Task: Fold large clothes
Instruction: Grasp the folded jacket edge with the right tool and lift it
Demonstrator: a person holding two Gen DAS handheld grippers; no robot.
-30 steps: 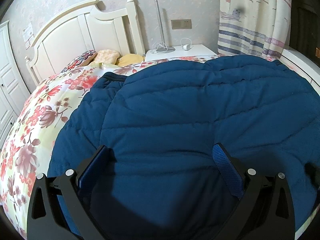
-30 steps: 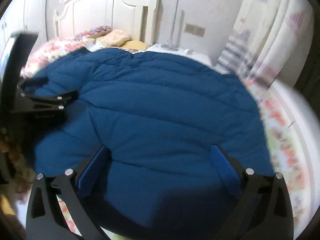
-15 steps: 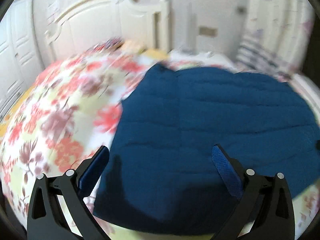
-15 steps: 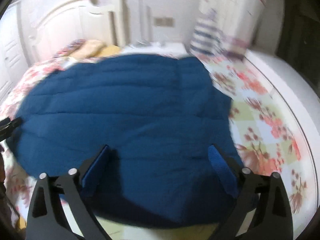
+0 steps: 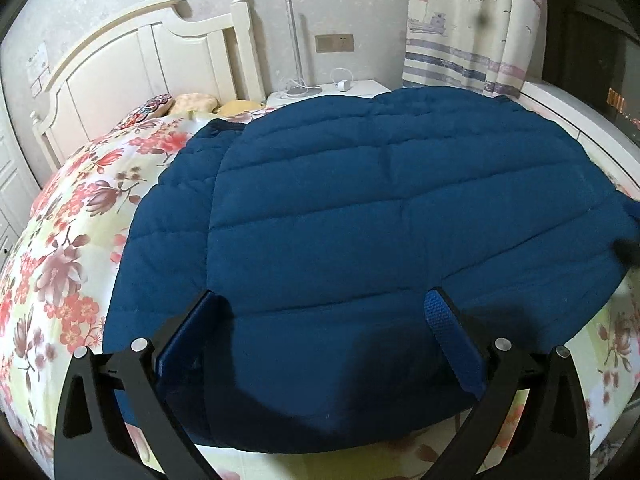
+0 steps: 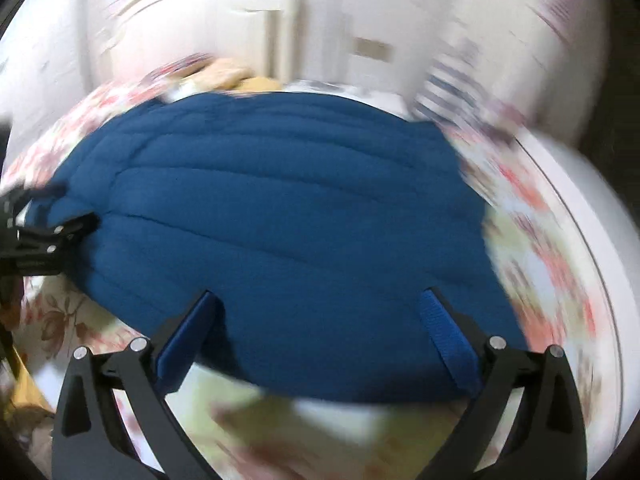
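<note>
Both sets of tongs are spread wide with nothing pinched in them. The left tongs (image 5: 322,300) hang over the near part of a big blue quilted jacket (image 5: 380,220), their blue-padded fingers (image 5: 450,344) splayed above the fabric, though I can't tell if they actually touch it. The right tongs (image 6: 318,300) are gaping the same way above the jacket's near edge (image 6: 300,220), and that view is pretty smeared, so fine detail is lost. You can spot the left tongs from the right-hand camera too, poking in at the jacket's left side (image 6: 48,236). The jacket lies spread flat across the bed, on a floral bedspread (image 5: 68,248) in pinks and reds, with one sleeve lying along its left side. Further back, a few pillows (image 5: 196,102) are bunched up against a cream headboard (image 5: 132,60). Beside the bed there's a white nightstand (image 5: 360,88) with a slim lamp (image 5: 294,44) and a charger cable on it, and a striped curtain (image 5: 460,40) hangs to the right.
</note>
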